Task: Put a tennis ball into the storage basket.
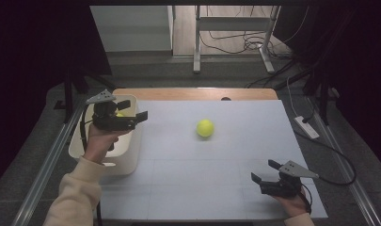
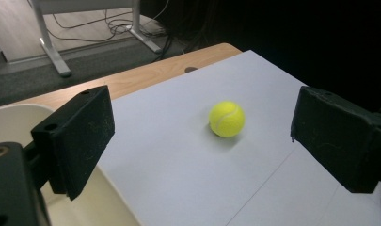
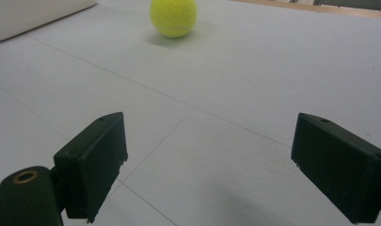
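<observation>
A yellow tennis ball (image 1: 205, 127) lies on the white mat, a little right of the table's middle. My left gripper (image 1: 133, 109) hovers over the white bin (image 1: 131, 155) at the left, open and holding nothing; a bit of something yellow (image 1: 120, 114) peeks out inside the bin beside it. In the left gripper view the ball (image 2: 226, 118) rests well beyond the wide-apart jaws. My right gripper (image 1: 265, 171) stands open near the front right corner, low over the mat. The right gripper view has the ball (image 3: 173, 16) far ahead, with bare mat between the jaws.
The white mat (image 1: 226, 165) covers a wooden table (image 1: 193, 93) whose far edge shows a small hole. The bin's rim (image 2: 19, 113) sits under my left jaw. Desk legs and cables (image 1: 235, 42) lie on the floor behind.
</observation>
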{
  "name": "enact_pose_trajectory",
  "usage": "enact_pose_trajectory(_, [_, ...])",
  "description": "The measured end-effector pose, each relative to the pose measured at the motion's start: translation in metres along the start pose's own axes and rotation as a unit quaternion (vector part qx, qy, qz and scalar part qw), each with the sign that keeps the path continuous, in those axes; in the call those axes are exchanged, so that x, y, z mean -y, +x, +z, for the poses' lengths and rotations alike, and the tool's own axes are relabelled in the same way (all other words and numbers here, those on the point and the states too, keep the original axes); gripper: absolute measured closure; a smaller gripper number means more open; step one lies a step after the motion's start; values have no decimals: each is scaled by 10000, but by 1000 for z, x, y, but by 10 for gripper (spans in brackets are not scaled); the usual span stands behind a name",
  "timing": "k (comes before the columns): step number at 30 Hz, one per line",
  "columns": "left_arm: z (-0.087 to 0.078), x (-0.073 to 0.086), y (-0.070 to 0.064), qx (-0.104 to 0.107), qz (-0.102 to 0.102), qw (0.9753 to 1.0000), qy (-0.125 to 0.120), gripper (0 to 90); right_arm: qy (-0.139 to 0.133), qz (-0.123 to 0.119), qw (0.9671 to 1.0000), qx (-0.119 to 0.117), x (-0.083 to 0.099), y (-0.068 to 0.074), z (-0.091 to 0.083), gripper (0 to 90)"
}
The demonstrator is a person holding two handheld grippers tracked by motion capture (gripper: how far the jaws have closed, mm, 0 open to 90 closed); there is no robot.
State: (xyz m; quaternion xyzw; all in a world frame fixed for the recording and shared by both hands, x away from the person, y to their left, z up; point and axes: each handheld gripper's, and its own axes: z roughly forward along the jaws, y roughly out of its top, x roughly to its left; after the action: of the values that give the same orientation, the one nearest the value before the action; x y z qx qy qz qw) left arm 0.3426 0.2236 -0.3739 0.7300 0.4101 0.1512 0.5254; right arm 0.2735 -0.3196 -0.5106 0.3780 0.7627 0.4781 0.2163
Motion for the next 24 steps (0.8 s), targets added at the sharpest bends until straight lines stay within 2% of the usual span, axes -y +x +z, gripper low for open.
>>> enact_pose_trajectory(24, [20,-3,-22,318,139,9994,76,74,-14,23,10000,-21,-2,0,2,108])
